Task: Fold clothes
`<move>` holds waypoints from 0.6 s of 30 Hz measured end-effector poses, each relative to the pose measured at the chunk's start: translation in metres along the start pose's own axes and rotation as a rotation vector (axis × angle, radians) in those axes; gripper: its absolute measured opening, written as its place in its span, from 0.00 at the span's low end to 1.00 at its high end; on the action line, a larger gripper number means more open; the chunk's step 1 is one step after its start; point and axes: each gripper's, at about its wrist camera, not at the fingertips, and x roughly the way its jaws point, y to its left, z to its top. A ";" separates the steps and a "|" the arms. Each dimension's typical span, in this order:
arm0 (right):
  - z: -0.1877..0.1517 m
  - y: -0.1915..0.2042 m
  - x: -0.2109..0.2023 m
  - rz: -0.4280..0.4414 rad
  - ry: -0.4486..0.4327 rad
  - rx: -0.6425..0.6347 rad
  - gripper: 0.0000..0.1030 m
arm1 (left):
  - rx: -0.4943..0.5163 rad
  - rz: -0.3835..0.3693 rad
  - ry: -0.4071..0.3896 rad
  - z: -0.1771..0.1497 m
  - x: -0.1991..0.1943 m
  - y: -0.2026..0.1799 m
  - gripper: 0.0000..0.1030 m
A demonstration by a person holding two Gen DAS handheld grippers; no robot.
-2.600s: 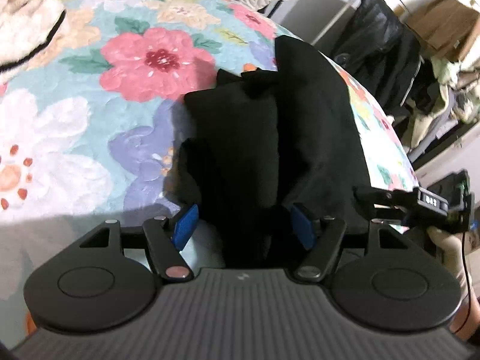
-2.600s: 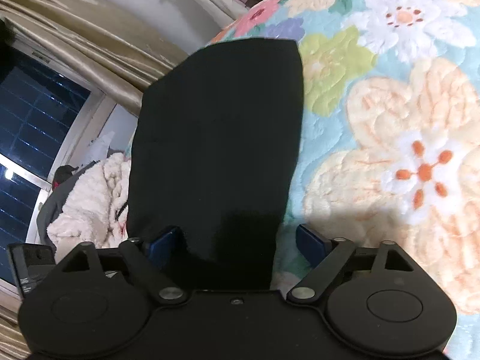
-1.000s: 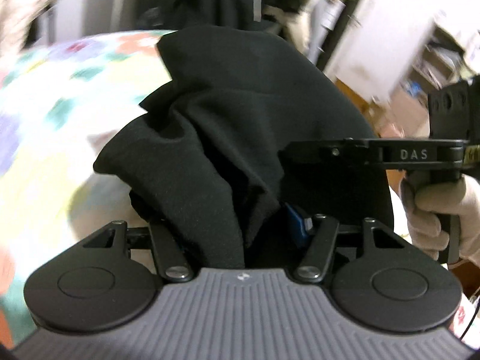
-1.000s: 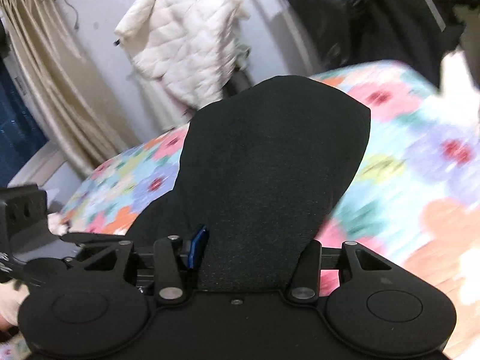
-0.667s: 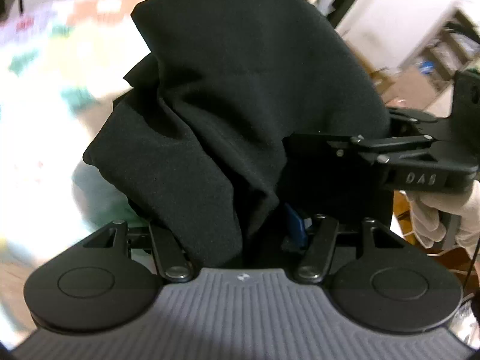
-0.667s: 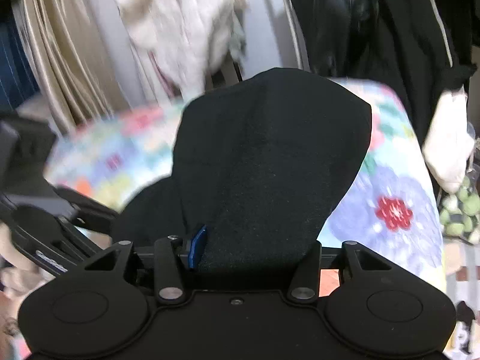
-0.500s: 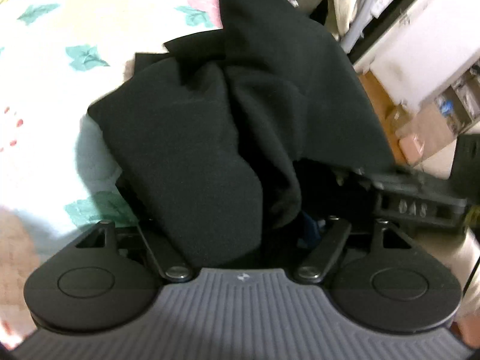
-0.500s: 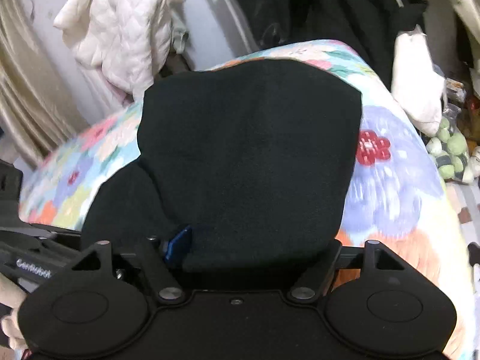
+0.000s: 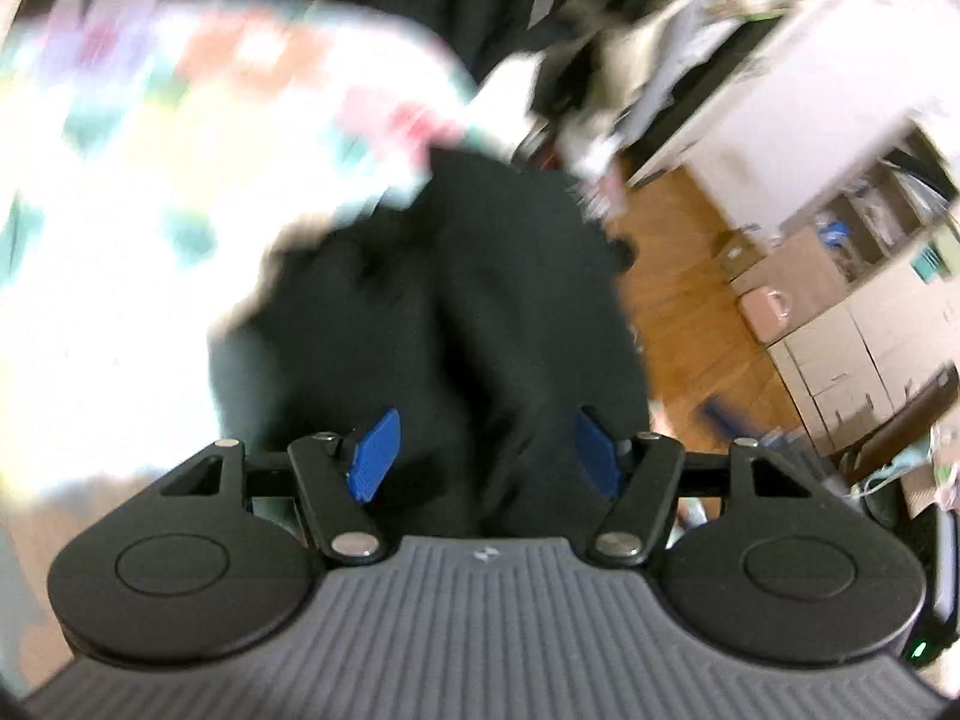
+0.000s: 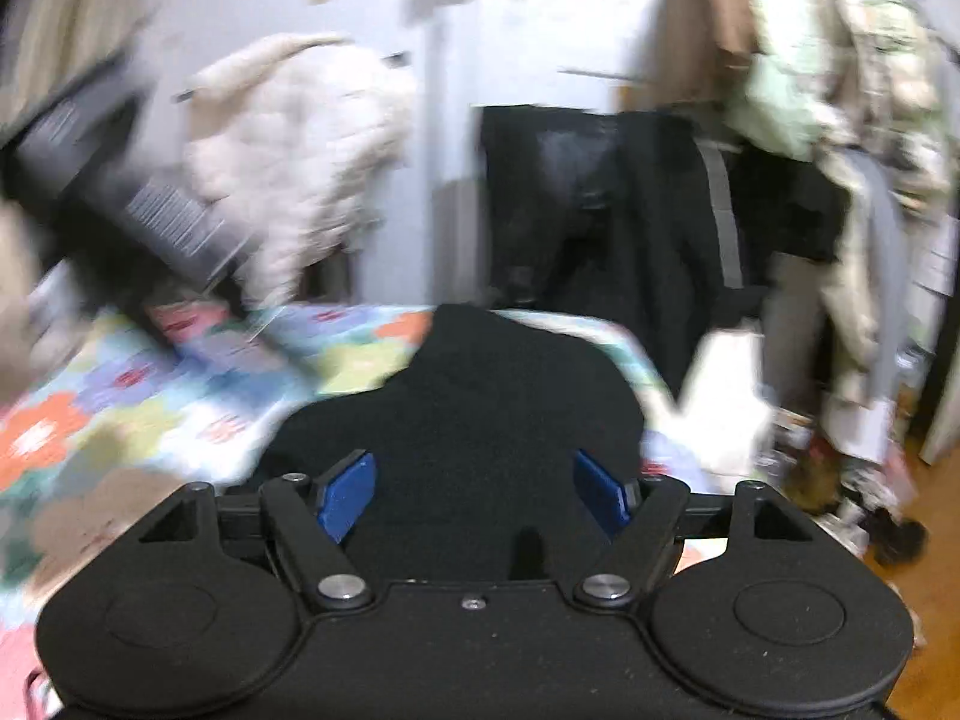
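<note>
- Your left hand-held gripper [image 9: 486, 459] stands with its jaws spread wide in the left wrist view, both blue pads [image 9: 375, 462] showing and nothing clamped between them.
- Ahead of it and in the gap between its fingers lies the black garment [image 9: 444, 312], bunched into soft folds; the picture is too blurred to tell whether the cloth touches either pad.
- To the left of and beyond that hand-held gripper spreads the floral bedspread [image 9: 150, 150], washed out and smeared; the garment rests at its near right edge.
- To the right of that hand-held gripper you see wooden floor [image 9: 684, 276] and, further right, pale cardboard boxes [image 9: 840, 348].
- Your right hand-held gripper [image 10: 474, 495], in the right wrist view, is likewise spread wide, holding nothing, with blue pads [image 10: 345, 495] clear on both sides.
- Between its fingers and straight ahead, the black garment [image 10: 480, 420] lies as a smooth, rounded mound on the floral bedspread [image 10: 150, 390], which stretches off to the left.
- Beyond the bed, up and to the left, hangs a white quilted jacket [image 10: 300, 138]; straight ahead hang dark clothes [image 10: 600, 210].
- At the far left a blurred dark device [image 10: 120, 192] shows; what it is you cannot tell.
</note>
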 end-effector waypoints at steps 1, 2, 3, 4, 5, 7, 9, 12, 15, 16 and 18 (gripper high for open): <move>-0.001 0.005 -0.002 0.014 -0.001 -0.008 0.73 | 0.080 0.019 -0.049 0.003 -0.006 -0.010 0.61; -0.002 0.011 -0.004 0.028 -0.002 -0.016 0.62 | 0.144 0.038 -0.089 0.007 -0.008 -0.020 0.61; -0.003 0.016 -0.006 0.042 -0.004 -0.023 0.47 | 0.177 0.032 -0.103 0.011 -0.003 -0.027 0.61; -0.004 0.021 -0.008 0.056 -0.005 -0.031 0.45 | 0.210 0.027 -0.117 0.016 0.001 -0.034 0.61; -0.006 0.025 -0.005 0.080 0.004 -0.027 0.45 | 0.237 0.020 -0.126 0.020 0.007 -0.040 0.61; -0.015 0.033 0.006 0.128 0.035 -0.016 0.45 | 0.211 0.015 -0.085 0.024 0.027 -0.037 0.59; -0.023 0.047 0.008 0.100 0.042 -0.066 0.45 | 0.217 0.081 -0.034 0.028 0.058 -0.030 0.55; -0.031 0.056 0.004 0.091 0.047 -0.099 0.45 | 0.222 0.259 0.011 0.021 0.087 -0.015 0.54; -0.033 0.054 0.002 0.100 0.050 -0.096 0.45 | 0.187 0.305 0.029 0.011 0.103 -0.003 0.56; -0.032 0.055 0.003 0.101 0.052 -0.095 0.45 | 0.170 0.300 0.031 0.008 0.108 -0.001 0.56; -0.029 0.055 0.008 0.097 0.055 -0.103 0.45 | 0.162 0.292 0.031 0.006 0.111 0.005 0.56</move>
